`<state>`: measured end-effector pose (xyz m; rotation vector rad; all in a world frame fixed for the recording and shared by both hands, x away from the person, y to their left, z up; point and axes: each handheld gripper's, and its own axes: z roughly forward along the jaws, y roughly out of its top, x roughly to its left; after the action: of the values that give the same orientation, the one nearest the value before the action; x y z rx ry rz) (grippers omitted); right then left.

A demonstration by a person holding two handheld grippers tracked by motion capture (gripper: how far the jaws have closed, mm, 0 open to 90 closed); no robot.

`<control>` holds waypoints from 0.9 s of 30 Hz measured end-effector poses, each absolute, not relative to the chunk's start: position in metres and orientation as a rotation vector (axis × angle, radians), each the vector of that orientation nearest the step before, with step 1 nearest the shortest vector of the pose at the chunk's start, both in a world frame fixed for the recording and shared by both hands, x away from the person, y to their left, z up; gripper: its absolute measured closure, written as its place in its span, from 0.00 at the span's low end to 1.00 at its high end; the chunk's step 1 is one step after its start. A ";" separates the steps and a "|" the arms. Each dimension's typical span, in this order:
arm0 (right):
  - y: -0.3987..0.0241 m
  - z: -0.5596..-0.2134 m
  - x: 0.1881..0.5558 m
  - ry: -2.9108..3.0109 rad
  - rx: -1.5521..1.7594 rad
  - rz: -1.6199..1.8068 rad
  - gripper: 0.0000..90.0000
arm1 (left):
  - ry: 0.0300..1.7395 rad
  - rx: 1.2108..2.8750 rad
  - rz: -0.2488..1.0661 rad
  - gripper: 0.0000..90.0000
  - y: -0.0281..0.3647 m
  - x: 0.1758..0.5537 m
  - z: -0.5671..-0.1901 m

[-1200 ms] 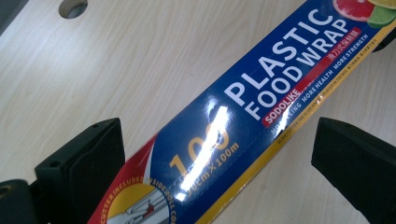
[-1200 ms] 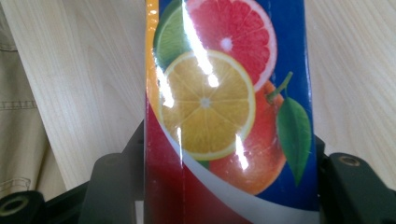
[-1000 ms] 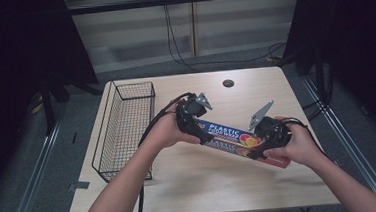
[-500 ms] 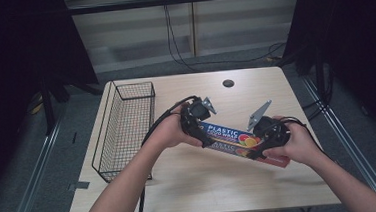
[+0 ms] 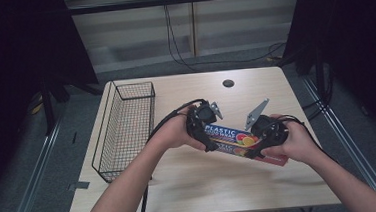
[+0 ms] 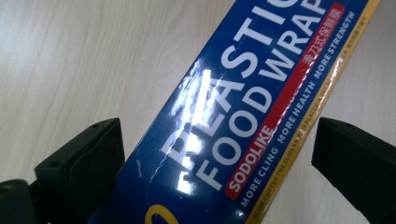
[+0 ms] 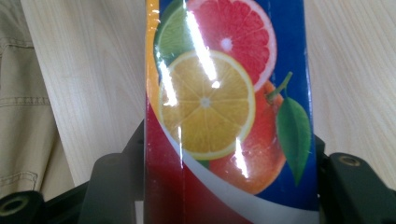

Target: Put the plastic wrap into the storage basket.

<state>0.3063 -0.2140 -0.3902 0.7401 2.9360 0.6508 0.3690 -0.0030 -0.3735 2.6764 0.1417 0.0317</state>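
Right tongs [image 5: 251, 149] are clenching the fruit-print end of the plastic wrap box [image 5: 238, 141]; in the right gripper view both black jaws are pressing against the box's two long sides, with the citrus slices and a green leaf sitting right above the grip [image 7: 229, 196]. Left tongs [image 5: 208, 143] are straddling the opposite, blue end of the same box: in the left gripper view the jaws are standing wide on either side [image 6: 219, 172], the left jaw just touching or nearly touching the box edge, the right jaw clearly apart from the yellow-striped edge, so released, not gripping. The box is lying slantwise between the two tongs, lettering "PLASTIC FOOD WRAP" facing up at the left tongs' end, red band and fruit at the right tongs' end. Whether the box is resting on the desk [image 5: 191, 186] or being held just above it, can't tell. Both hands, left hand [image 5: 178, 134] and right hand [image 5: 294, 146], are wrapping around the gripper bodies, grey plates sticking up behind each. Well off to the outer side of the left tongs, a black wire basket [image 5: 127, 128] is sitting along the desk edge. Beyond both tongs, near the far edge, a small dark round hole [image 5: 228, 83] is showing in the desk top.
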 end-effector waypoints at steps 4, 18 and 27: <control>-0.214 -0.389 0.306 2.932 0.729 0.651 0.47 | 0.088 2.703 0.026 0.00 -0.004 0.367 -0.375; -0.211 -0.387 0.306 2.940 0.704 0.642 0.47 | 0.010 2.766 0.080 0.06 -0.005 0.364 -0.381; -0.208 -0.385 0.306 2.946 0.681 0.653 0.47 | -0.004 2.798 0.083 0.15 -0.004 0.363 -0.385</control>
<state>0.3059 -0.2079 -0.3855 0.6812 2.9455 0.6532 0.3631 -0.0045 -0.3846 2.7977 -0.0044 0.0827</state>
